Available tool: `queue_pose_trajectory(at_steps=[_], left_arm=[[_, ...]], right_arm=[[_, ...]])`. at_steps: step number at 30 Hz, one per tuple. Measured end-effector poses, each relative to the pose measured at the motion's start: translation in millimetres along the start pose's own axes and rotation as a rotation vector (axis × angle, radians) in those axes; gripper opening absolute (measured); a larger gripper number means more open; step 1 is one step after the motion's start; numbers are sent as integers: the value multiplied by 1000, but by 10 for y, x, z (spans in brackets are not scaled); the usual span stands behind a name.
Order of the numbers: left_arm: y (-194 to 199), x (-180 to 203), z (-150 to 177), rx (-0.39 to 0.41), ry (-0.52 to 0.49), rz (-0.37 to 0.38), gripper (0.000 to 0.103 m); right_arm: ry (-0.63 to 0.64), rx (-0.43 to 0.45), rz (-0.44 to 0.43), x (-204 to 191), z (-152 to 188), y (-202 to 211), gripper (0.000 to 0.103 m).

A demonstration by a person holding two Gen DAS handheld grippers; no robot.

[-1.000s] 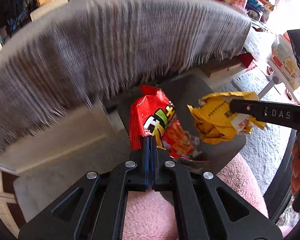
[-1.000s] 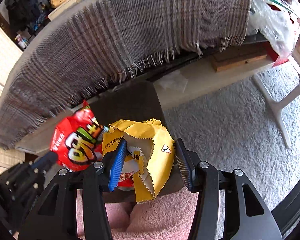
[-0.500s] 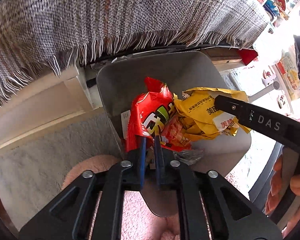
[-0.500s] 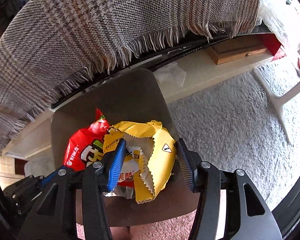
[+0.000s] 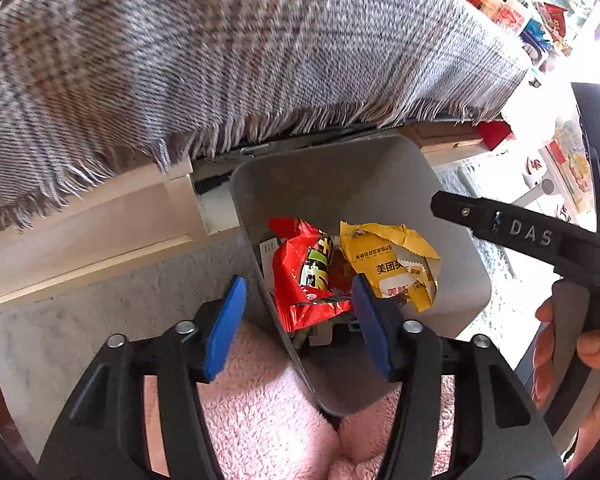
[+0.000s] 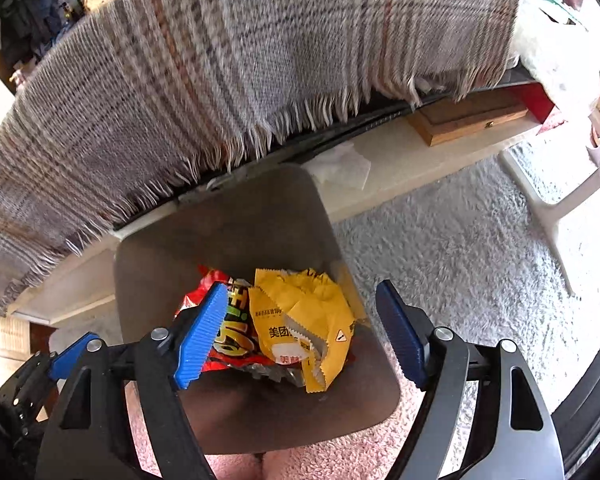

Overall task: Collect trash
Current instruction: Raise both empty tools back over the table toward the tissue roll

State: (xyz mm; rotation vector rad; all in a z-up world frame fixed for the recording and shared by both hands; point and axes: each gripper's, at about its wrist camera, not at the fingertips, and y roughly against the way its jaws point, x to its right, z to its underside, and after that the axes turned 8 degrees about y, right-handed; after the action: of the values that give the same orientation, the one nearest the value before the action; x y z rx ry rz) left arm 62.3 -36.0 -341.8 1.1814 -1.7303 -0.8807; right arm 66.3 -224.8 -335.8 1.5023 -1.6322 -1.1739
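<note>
A grey trash bin [image 5: 460, 216] stands on the carpet below a draped table. A red snack bag [image 5: 300, 280] and a yellow torn wrapper [image 5: 388, 268] lie loose inside it. My left gripper [image 5: 298, 322] is open above the bin's near rim, holding nothing. My right gripper [image 6: 300, 332] is open above the bin [image 6: 228, 232], with the yellow wrapper [image 6: 300, 320] and red bag [image 6: 232, 340] lying below, between its jaws. The right gripper's side shows in the left wrist view [image 5: 520, 236].
A grey plaid cloth with fringe [image 5: 220, 60] hangs over the table just behind the bin. A low cream shelf [image 5: 100, 216] runs under it. Grey carpet [image 6: 460, 248] lies to the right, with a white stand leg [image 6: 548, 208]. Pink fuzzy fabric [image 5: 260, 400] lies beneath the grippers.
Both grippers opened and let go: the red bag and the yellow wrapper dropped into the bin. Both grippers now sit over the bin.
</note>
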Motion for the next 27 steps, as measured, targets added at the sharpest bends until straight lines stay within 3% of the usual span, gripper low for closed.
queue_pose_trajectory(at_steps=[3, 11, 18, 27], left_arm=[[112, 0, -5, 20, -11, -11, 70], [457, 70, -140, 74, -60, -36, 95], [789, 221, -502, 133, -92, -4, 95], [1129, 367, -1294, 250, -89, 26, 95]], right_arm=[[-1, 14, 8, 35, -13, 95, 91], [70, 68, 32, 62, -149, 487, 99], [62, 138, -43, 199, -474, 888, 99], [44, 250, -3, 404, -1210, 1206, 100]])
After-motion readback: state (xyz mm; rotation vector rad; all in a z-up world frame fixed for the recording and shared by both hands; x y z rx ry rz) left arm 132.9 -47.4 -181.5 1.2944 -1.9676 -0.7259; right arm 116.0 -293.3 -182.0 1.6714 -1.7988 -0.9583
